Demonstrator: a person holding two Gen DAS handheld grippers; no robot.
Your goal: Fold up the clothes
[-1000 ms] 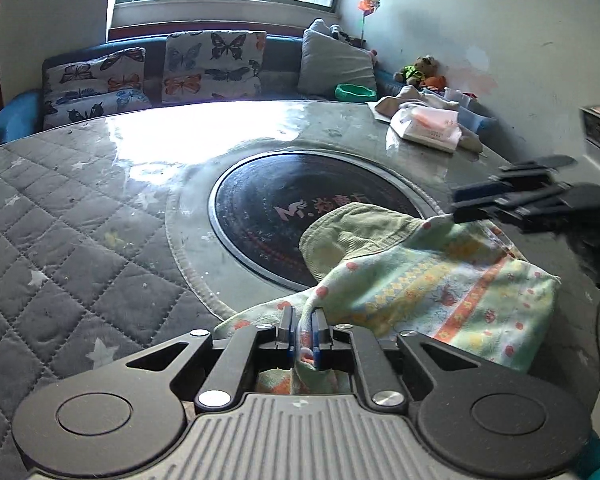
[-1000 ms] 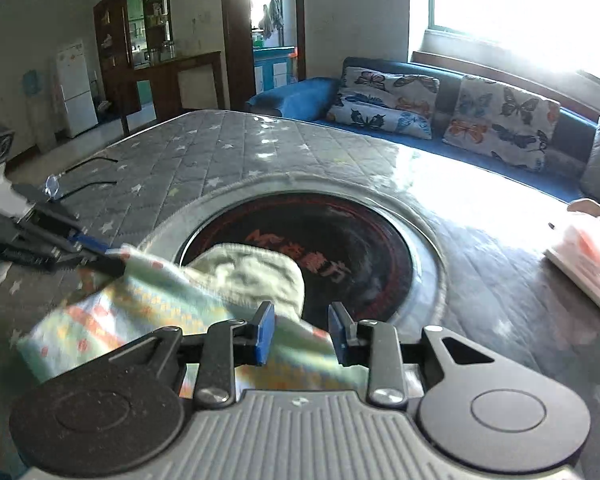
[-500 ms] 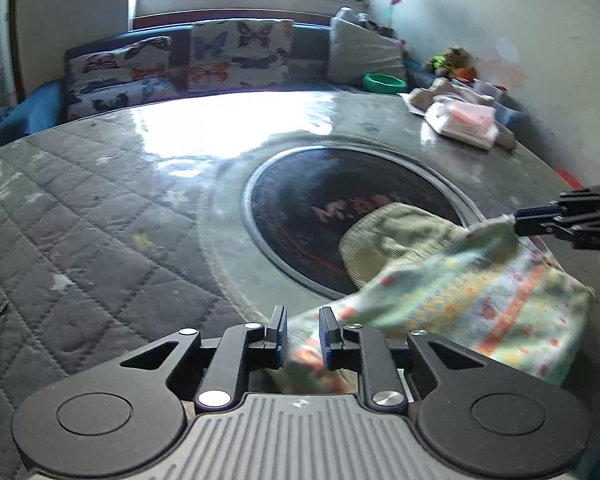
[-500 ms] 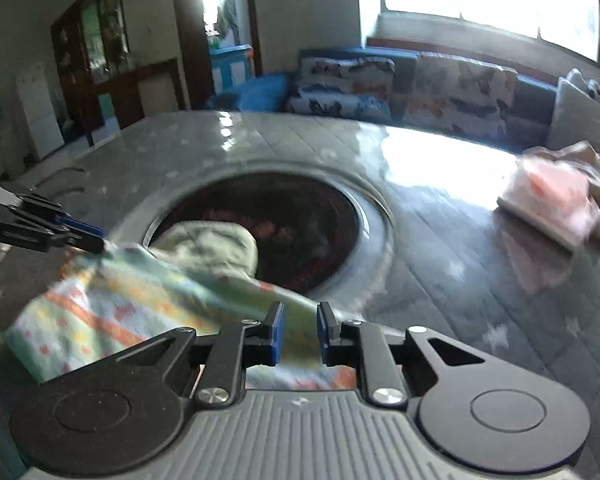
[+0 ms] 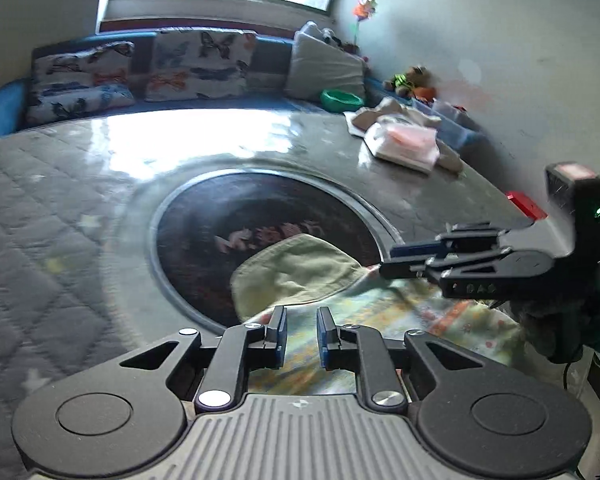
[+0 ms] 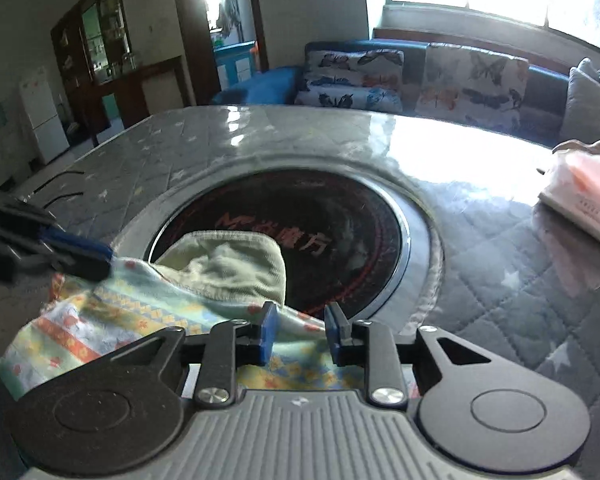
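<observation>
A small patterned garment (image 5: 432,316) with a pale green lining (image 5: 300,268) lies at the near edge of the quilted table, partly over the dark round centre plate (image 5: 228,216). It also shows in the right wrist view (image 6: 140,312). My left gripper (image 5: 302,332) is open, its jaws apart above the cloth's near edge, holding nothing. My right gripper (image 6: 300,332) is open too, with the cloth lying below the gap. Each gripper shows in the other's view, the right one (image 5: 396,262) and the left one (image 6: 96,258), at the garment's corners.
Folded pinkish-white clothes (image 5: 404,144) lie at the table's far right, also in the right wrist view (image 6: 584,196). A sofa with butterfly cushions (image 5: 196,64) stands behind the table under the window. A green bowl (image 5: 342,100) and toys sit by the wall.
Both grippers have opened and let go of the garment, which now lies on the table. The left one was shut on the cloth a second ago.
</observation>
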